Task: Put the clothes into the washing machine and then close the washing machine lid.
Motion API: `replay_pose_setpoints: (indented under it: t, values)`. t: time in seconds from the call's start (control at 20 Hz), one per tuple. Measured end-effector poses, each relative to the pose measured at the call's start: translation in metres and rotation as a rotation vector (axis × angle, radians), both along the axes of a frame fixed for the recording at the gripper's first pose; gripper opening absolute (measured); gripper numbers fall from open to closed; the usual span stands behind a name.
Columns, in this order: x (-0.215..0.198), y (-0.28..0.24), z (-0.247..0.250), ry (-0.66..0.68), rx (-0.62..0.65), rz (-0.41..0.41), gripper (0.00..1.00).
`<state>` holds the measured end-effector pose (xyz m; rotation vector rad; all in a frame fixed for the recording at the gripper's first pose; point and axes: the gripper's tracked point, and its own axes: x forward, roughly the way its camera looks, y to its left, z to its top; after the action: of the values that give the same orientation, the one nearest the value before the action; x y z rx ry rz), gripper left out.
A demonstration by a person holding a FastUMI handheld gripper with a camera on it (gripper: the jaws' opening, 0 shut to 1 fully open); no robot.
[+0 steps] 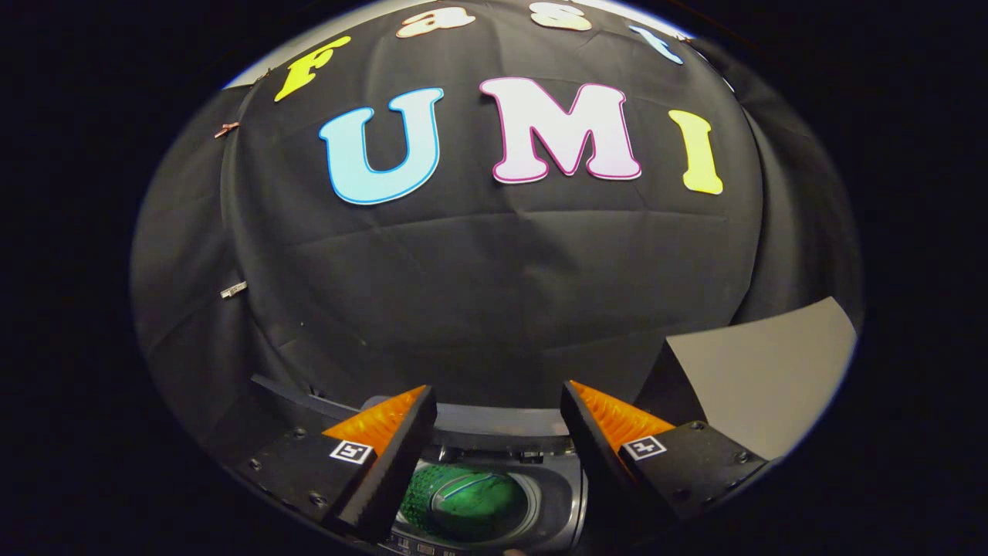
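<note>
Gripper (498, 417) spread wide, holding nothing, hovering over the washing machine (559, 502). Between and below the fingers, the green clothes (463, 502) sit in the drum (soft, light, floppy, I'd judge); pinch a raised fold.

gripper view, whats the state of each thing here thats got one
gripper: fingers spread apart, open, holding nothing, above the washer opening
dark grey top-loading washing machine: opening uncovered below the fingers, lid not closed
green garment: lying inside the washing machine drum, between and below the fingers
pale grey board: leaning against the black cloth wall, beyond the right finger
</note>
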<state>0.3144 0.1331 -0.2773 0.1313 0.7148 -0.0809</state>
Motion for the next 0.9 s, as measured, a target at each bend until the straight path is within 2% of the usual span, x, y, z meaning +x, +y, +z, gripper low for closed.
replay_pose_setpoints:
  t: [0.2, 0.35, 0.6, 0.9]
  values:
    - [-0.039, -0.001, -0.036, 0.128, 0.019, -0.007, 1.00]
    - [-0.063, -0.001, -0.050, 0.167, 0.016, 0.007, 0.99]
    - [-0.069, 0.011, -0.045, 0.145, 0.010, 0.052, 0.99]
    - [-0.077, 0.021, 0.006, 0.020, 0.009, 0.109, 0.99]
